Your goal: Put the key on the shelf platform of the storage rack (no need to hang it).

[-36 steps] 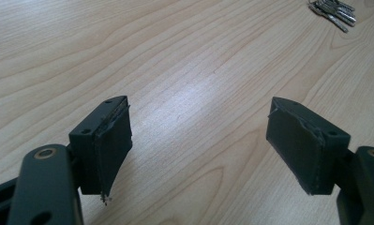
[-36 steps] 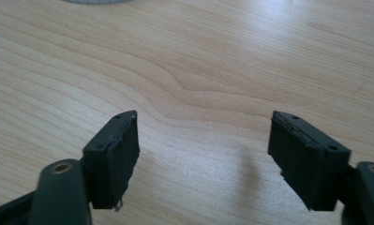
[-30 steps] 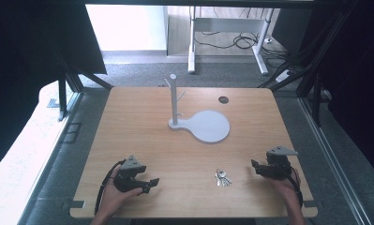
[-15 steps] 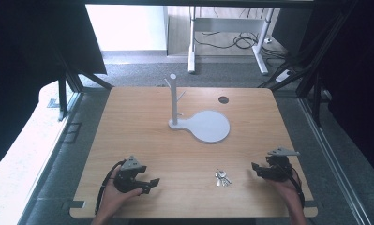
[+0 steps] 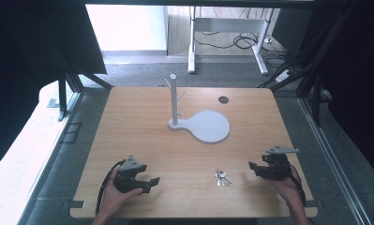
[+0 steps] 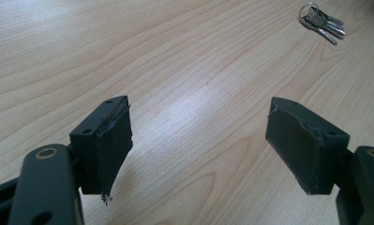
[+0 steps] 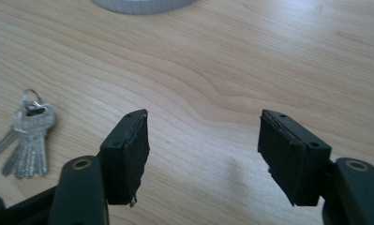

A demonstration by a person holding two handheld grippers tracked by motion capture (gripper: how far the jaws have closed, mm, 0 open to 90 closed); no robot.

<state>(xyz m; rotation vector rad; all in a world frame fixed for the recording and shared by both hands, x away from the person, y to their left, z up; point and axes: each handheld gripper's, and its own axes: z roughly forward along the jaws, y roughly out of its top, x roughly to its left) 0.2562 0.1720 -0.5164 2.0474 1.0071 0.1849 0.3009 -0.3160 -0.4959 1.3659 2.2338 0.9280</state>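
Nothing is being seen to have moved since the earlier frames: both grippers and the keys are lying where they lay.

At the lower left of the high view, the left gripper (image 5: pixel 153 181) is being held by a hand (image 5: pixel 113 200) just above the table (image 5: pixel 142 122), its jaws being kept wide apart with nothing between them. In the left gripper view the same jaws are being shown spread over bare wood, and the keys (image 6: pixel 321 22) are lying at the upper right of that frame, well apart from the pads.

At the middle of the high view, a grey stand (image 5: pixel 173 98) is rising upright from a round base (image 5: pixel 208 126), with a dark hole (image 5: pixel 223 100) in the table to its right. Lower down, right of centre, the keys (image 5: pixel 221 177) are lying flat on the wood between the two grippers, nearer the right one.

At the lower right, the right gripper (image 5: pixel 253 168) is being held by the other hand (image 5: pixel 287 185), its jaws being kept wide and empty. In the right gripper view the keys (image 7: pixel 27 136) are lying at the left of the frame, just beside the left jaw but not touching it, and the base's edge (image 7: pixel 142 5) is showing at the top.
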